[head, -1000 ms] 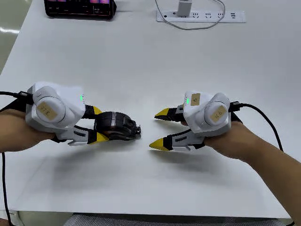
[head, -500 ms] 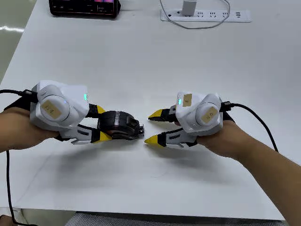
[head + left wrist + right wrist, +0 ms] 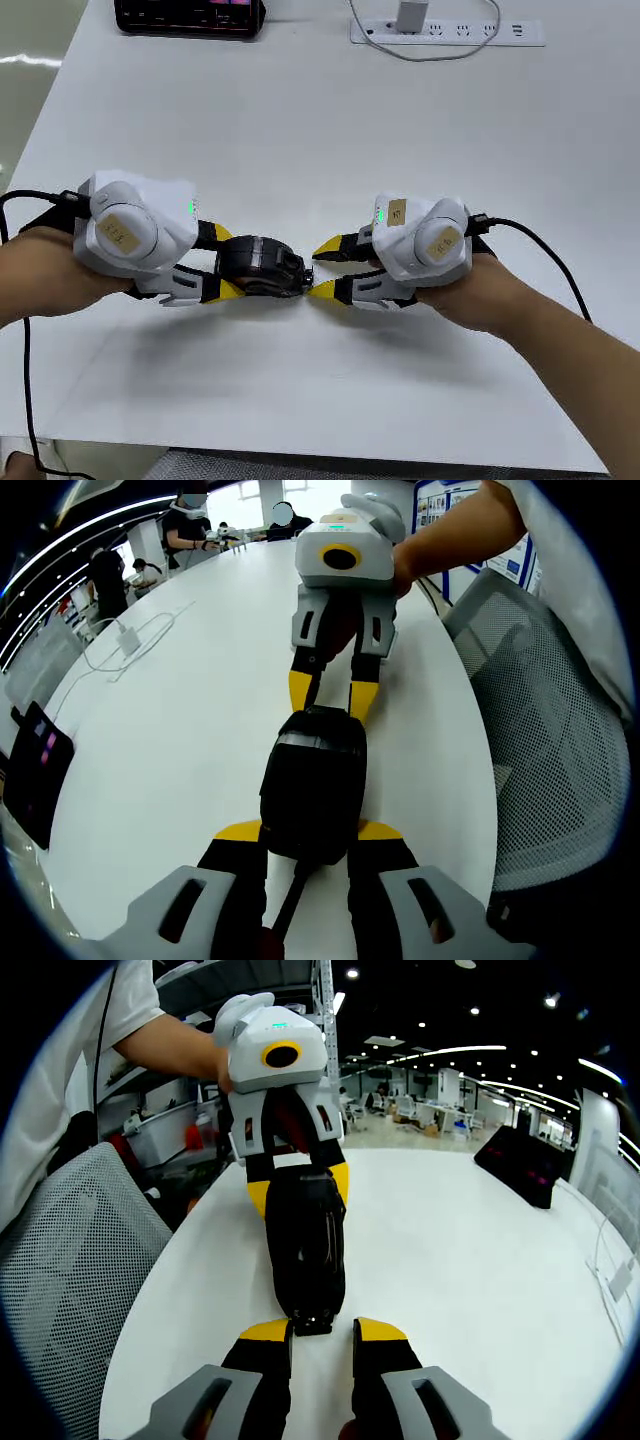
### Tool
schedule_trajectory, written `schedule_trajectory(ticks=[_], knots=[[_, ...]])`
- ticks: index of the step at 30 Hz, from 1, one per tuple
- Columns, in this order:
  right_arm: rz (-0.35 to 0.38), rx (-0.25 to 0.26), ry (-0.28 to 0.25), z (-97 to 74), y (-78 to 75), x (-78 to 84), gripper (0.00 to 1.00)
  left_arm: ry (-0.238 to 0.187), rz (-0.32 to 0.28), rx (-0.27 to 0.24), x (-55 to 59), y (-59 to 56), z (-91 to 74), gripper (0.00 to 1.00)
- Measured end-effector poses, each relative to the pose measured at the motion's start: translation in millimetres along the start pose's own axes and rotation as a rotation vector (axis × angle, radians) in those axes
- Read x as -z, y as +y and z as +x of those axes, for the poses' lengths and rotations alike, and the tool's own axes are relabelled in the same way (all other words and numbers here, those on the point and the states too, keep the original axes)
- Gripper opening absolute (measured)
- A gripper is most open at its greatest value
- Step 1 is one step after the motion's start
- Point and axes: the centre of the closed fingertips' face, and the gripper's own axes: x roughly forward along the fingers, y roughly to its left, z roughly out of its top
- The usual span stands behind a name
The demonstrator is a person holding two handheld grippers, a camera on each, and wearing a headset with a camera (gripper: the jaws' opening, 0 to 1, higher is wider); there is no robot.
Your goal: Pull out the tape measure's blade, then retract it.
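Chair: grey mesh chair (image 3: pixel 540 730) sits off the near edge of the desk, on my side.
Desk: white desk (image 3: pixel 300 130); both my grippers work over its near half, about midway between the left and right edges.
Left hand: my left hand (image 3: pixel 40 275) wraps the white body of its gripper, which points to my right.
Left gripper: left gripper (image 3: pixel 228 264) is clamped on the tape measure; the yellow tips press the rear half of the case from both sides. My left gripper view shows the black case wedged between them.
Tape measure: black tape measure (image 3: pixel 258 265) lies low over the desk between the two grippers, closer to the near edge than the far one. Its mouth faces my right. The blade is wound in, with just the hook end (image 3: pixel 315 1322) at the mouth.
Right gripper: right gripper (image 3: pixel 323 270) points left, straight at the other one. Its jaws stand narrowly parted, with the yellow tips either side of the hook end. My right gripper view shows a sliver of desk between the hook and one tip, so no clamp.
Right hand: my right hand (image 3: pixel 485 295) holds that gripper from behind.
Cables: a black cable (image 3: pixel 545 260) trails from the right gripper toward the right edge.
Far edge: white power strip (image 3: pixel 470 32) lies along it with a white charger (image 3: pixel 412 15) plugged in and a white cord (image 3: pixel 400 50) looping off it.
Far-left corner: a dark device (image 3: pixel 190 15) with lit coloured spots.
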Motion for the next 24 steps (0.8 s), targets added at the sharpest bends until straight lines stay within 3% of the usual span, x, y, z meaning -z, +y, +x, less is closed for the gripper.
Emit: schedule_trajectory(ticks=[16,24], knots=[[-0.020,-0.040,0.005,6.8,6.8,1.4,0.12,0.003,0.011,-0.002,0.3,-0.1,-0.1,0.25],[-0.022,-0.032,0.004,6.9,6.5,1.5,0.11,0.005,0.014,-0.004,0.6,0.1,0.1,0.25]])
